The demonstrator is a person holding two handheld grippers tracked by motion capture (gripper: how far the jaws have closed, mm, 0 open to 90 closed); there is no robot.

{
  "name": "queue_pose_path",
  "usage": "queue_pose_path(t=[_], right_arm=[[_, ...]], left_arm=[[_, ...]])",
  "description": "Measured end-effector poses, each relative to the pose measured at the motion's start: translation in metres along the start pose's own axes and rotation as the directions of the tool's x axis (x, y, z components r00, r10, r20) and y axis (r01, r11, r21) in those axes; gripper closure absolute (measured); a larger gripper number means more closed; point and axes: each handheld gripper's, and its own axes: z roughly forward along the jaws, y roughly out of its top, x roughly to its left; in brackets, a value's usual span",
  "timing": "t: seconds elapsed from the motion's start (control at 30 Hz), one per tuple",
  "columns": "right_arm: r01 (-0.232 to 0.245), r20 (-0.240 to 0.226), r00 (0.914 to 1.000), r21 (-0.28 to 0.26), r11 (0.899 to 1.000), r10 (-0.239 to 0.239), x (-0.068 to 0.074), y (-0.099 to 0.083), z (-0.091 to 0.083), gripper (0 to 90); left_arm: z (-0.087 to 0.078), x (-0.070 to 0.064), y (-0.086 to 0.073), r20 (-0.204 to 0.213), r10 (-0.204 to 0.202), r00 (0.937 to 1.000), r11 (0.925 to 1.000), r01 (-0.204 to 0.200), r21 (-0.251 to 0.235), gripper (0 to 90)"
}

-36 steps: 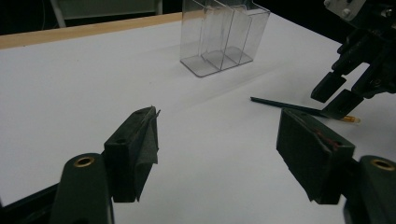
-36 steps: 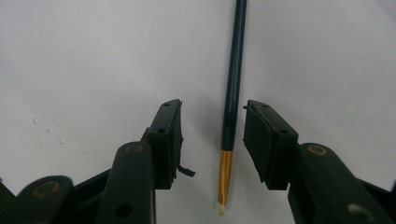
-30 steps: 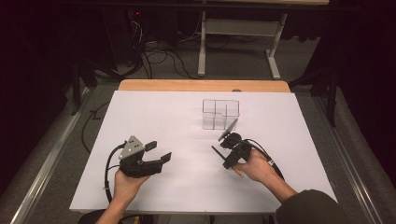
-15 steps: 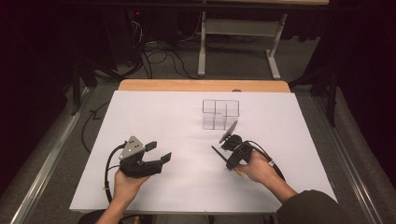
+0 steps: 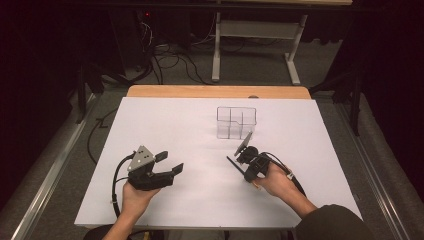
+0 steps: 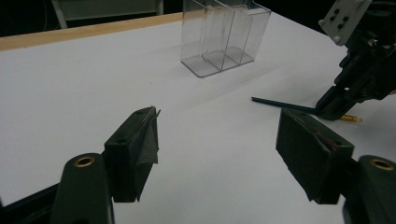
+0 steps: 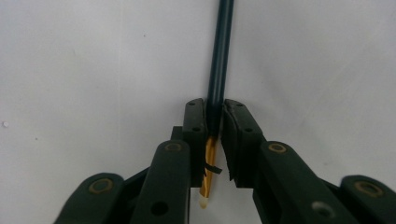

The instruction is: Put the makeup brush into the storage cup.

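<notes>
A dark green pencil [image 7: 220,56] with a gold end lies low along the white table, and my right gripper [image 7: 214,126] is shut on it near that gold end. In the high view the right gripper [image 5: 246,169] sits right of centre, with the pencil [image 5: 233,164] pointing up and left from it. The left gripper view shows the same pencil [image 6: 280,103] sticking out of the right gripper [image 6: 337,108]. My left gripper [image 5: 169,162] rests at the front left, open, with nothing between its pads [image 6: 137,149]. A clear divided box [image 5: 236,122] stands upright just beyond the right gripper.
White paper covers the table [image 5: 165,125], with a wooden strip [image 5: 215,91] along the far edge. The clear box [image 6: 224,37] has several narrow compartments. Cables and a metal frame [image 5: 250,35] lie on the dark floor behind the table.
</notes>
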Motion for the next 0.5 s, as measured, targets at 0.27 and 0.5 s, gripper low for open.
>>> queue_pose_path(t=[0.27, 0.5], right_arm=[[0.037, -0.005, 0.9993, -0.013, 0.999, -0.038, -0.0010, -0.0023, -0.0003, 85.2], [0.057, -0.018, 0.9982, -0.047, 0.997, -0.057, -0.0026, -0.0071, -0.0009, 85.3]], left_arm=[[0.0006, 0.0002, 0.0000, 0.005, 0.001, 1.0000, 1.0000, -0.001, 0.005, 30.2], [0.0002, -0.0001, -0.0002, 0.003, 0.005, 1.0000, 0.9999, -0.005, 0.009, 30.2]])
